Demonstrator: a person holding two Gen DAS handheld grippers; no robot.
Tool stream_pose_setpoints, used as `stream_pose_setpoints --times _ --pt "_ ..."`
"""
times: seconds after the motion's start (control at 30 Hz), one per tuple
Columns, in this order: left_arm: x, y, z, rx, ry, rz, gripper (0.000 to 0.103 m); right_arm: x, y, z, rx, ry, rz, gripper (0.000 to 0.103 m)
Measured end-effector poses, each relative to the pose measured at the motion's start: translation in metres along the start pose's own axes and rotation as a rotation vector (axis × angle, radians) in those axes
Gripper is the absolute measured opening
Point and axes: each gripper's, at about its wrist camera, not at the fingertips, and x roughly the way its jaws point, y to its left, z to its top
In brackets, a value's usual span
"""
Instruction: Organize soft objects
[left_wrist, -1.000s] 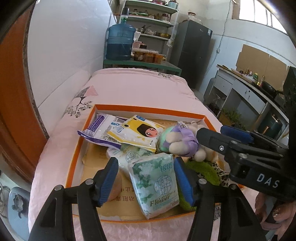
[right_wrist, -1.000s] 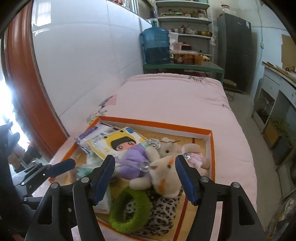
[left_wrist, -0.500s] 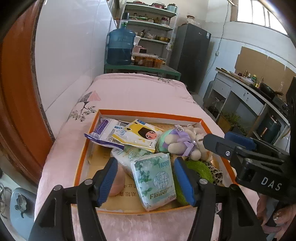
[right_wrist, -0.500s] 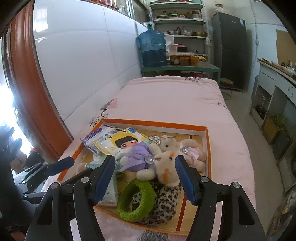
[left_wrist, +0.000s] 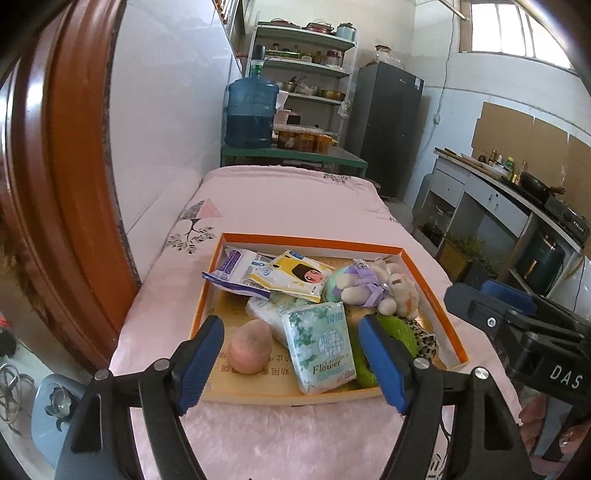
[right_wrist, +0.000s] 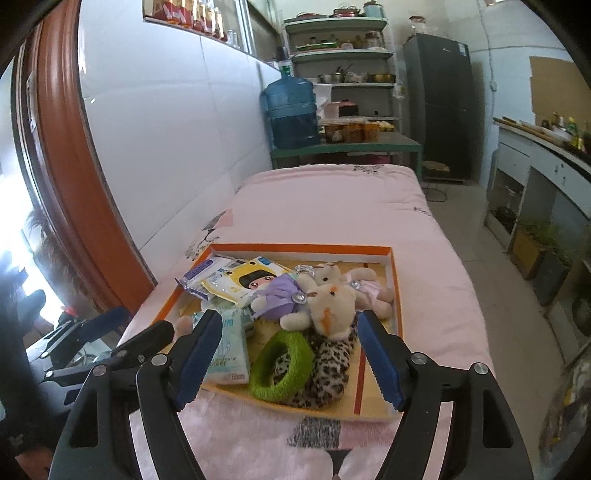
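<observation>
Tissue pack (left_wrist: 325, 343) beyond empty left claw (left_wrist: 291, 360)

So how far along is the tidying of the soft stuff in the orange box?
Done: tissue pack, plush toys, green ring and the rest all lie inside the orange box. In hand: nothing; left gripper and right gripper have just been opening, jaws empty. Left: nothing soft shows outside the box.

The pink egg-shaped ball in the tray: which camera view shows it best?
The left wrist view: the pink egg-shaped ball lies whole and unhidden in the tray. In the right wrist view only a sliver shows behind a gripper finger.
</observation>
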Motion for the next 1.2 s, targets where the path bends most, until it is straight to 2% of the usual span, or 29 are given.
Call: stream_pose_setpoints --times 0.2,0.87,1.2 --pt "-0.018 0.000 -0.003 0.001 -0.019 0.006 0.075 -0.026 0.005 -0.008 0.012 -0.020 -0.058 0.077" --pt "-0.064 -0.008 -0.016 0.018 -0.047 -0.008 0.075 -0.076 0.022 -0.033 0.032 -0.056 -0.130 0.077" --pt "-0.084 -0.004 -0.023 0.020 -0.063 0.003 0.075 -0.090 0.033 -0.046 0.030 -0.043 -0.134 0.077"
